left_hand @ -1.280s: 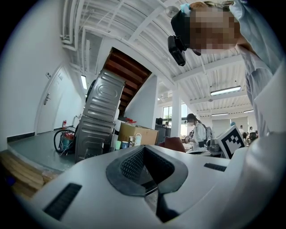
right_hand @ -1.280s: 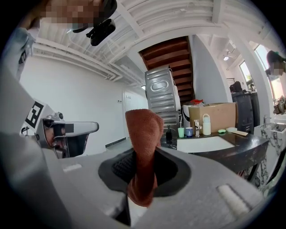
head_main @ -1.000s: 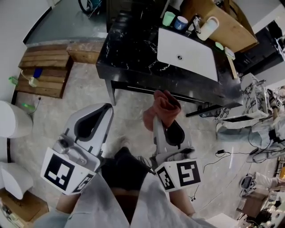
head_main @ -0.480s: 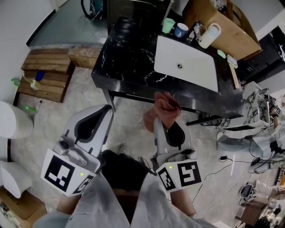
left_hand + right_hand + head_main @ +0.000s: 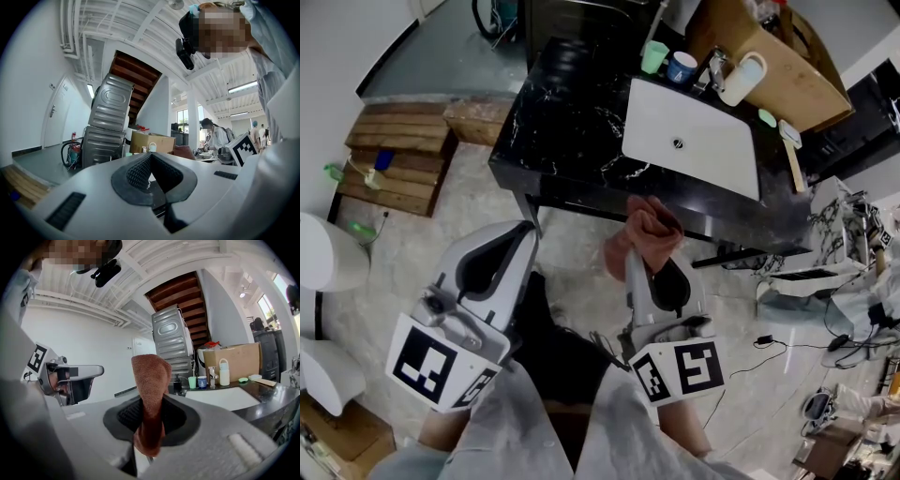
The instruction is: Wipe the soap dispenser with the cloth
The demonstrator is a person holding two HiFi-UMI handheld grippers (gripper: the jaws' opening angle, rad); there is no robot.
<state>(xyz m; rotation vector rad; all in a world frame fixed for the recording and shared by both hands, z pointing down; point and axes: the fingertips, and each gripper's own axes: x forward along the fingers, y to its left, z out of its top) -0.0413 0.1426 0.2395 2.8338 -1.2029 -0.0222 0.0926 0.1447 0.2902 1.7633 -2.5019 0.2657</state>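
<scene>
In the head view, the left hand-held gripper [image 5: 523, 234] and the right hand-held gripper [image 5: 636, 259] are both held out over the floor, on the near side of the white sink basin [image 5: 692, 129] and short of the black worktop [image 5: 562, 122] that carries it. A rust-brown cloth [image 5: 643, 228] stands bunched above the right one's tips. The soap dispenser cannot be picked out here, as anything dark at the basin's far left corner is lost against the black stone. In the left gripper view, the left hand-held gripper [image 5: 150, 159] has its ribbed pads met at the tip with nothing between them. Its own body blocks the basin, so the dispenser is not visible. In the right gripper view, the right hand-held gripper [image 5: 150, 405] is clamped on the cloth [image 5: 149, 376], with a thick tuft rising above the pads and a short tail hanging below. A small dark pump bottle [image 5: 177, 383], which I take to be the soap dispenser, stands past the basin's far left corner, well beyond the jaws. It is too small to show any detail. The step in hand looks like the approach. It should go well if the cloth stays pinched firmly, the free tuft is what meets the bottle, and the empty left gripper steadies the dispenser so that it does not tip.
</scene>
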